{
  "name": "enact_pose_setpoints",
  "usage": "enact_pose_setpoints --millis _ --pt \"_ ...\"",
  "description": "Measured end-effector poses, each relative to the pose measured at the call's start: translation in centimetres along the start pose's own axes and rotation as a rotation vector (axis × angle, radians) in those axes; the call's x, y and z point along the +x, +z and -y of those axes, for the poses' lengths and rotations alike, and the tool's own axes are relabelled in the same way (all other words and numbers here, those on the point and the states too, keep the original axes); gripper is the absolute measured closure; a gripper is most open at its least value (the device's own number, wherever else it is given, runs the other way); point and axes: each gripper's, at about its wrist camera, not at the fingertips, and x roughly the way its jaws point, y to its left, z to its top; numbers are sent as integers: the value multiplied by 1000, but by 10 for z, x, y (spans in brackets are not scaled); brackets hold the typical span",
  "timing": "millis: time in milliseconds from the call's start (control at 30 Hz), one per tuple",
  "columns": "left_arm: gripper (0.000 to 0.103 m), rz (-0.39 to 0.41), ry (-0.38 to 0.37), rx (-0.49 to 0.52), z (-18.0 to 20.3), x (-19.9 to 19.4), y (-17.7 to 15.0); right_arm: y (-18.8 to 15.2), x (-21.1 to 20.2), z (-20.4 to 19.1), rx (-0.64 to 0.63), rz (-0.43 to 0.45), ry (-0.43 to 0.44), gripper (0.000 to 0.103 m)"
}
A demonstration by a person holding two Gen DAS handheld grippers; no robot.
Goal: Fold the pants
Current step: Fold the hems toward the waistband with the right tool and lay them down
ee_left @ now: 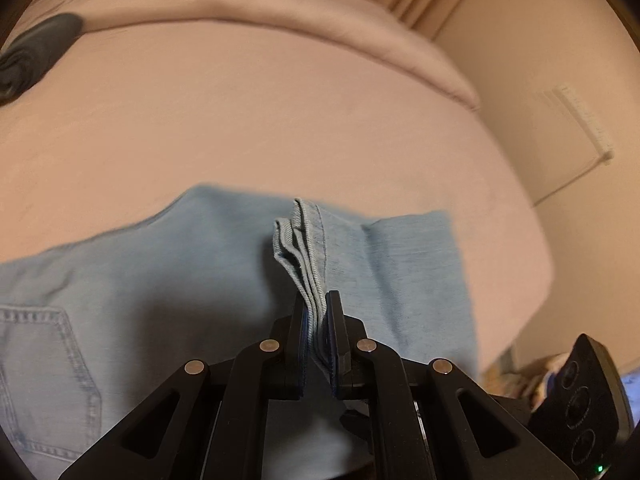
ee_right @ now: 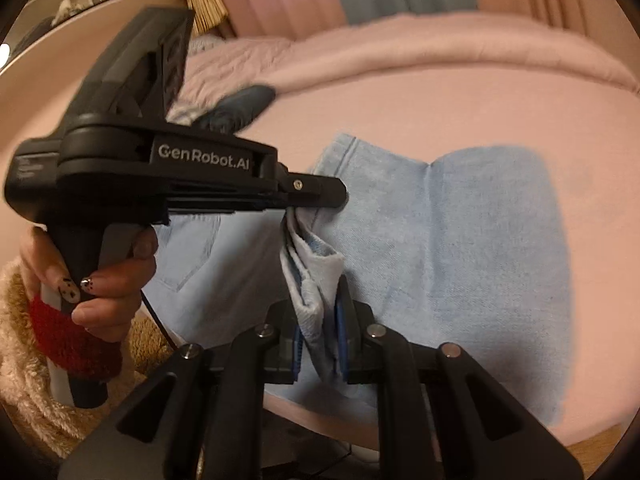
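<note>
Light blue denim pants [ee_left: 168, 280] lie folded on a pink bed, a back pocket at lower left in the left wrist view. My left gripper [ee_left: 318, 300] is shut on a bunch of hem layers that stand up between its pads. In the right wrist view the same pants [ee_right: 460, 248] spread across the sheet, and my right gripper [ee_right: 320, 304] is shut on another bunched hem edge, pale inside showing. The left gripper [ee_right: 320, 202] also appears there from the side, held by a hand, its tip pinching the cloth just above the right gripper.
The pink bed sheet [ee_left: 260, 120] stretches beyond the pants, with a rolled pink duvet [ee_right: 440, 52] at the back. A dark garment [ee_left: 36, 56] lies at the far left. A hand [ee_right: 104, 280] with a red cuff and fuzzy beige sleeve grips the left handle. A white radiator [ee_left: 580, 132] is on the right wall.
</note>
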Motion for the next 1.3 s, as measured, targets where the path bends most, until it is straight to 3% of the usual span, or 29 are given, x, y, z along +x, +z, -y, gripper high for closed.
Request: enact_pose_setpoints --millis 133,200,267,400,567,633,667,700,733,833,967,1033,1133,1300 --pt "96 -13 -6 -23 -13 11 -5 -9 16 -12 -36 -43 -49 84" --pt "96 -9 -13 -28 -14 8 -5 -8 11 -10 -30 -67 -38 71" --pt "96 -1 -17 -29 -19 -1 -8 -4 2 -8 2 -77 -25 66" --pt "96 12 -16 -17 -25 -11 -12 -1 -36 11 45 -29 -33 47" --pt "94 7 24 -19 -27 -4 -11 -6 -79 37 70 60 -179 43" --pt "93 28 59 -18 -24 -12 -13 -12 -83 51 104 59 -237 44" --pt "93 41 74 -16 -24 -17 -15 -12 -78 60 124 32 -274 54" --pt "93 60 83 -12 -22 -24 -17 -12 -75 62 135 6 -295 74" --pt "93 79 74 -10 -21 -31 -19 -14 -67 68 150 -27 -312 77" --pt "93 82 8 5 -16 -40 -29 -24 -63 75 162 -20 -320 77" --pt "93 42 -23 61 -3 -34 -47 -26 -61 76 139 -32 -348 77" --pt "93 10 2 88 2 -23 -59 -23 -59 76 147 -31 -355 77" --pt "94 10 97 93 -5 -11 -70 -23 -56 76 133 -29 -371 77" --pt "94 56 100 71 -13 -20 -82 -24 -45 68 114 -32 -399 77"
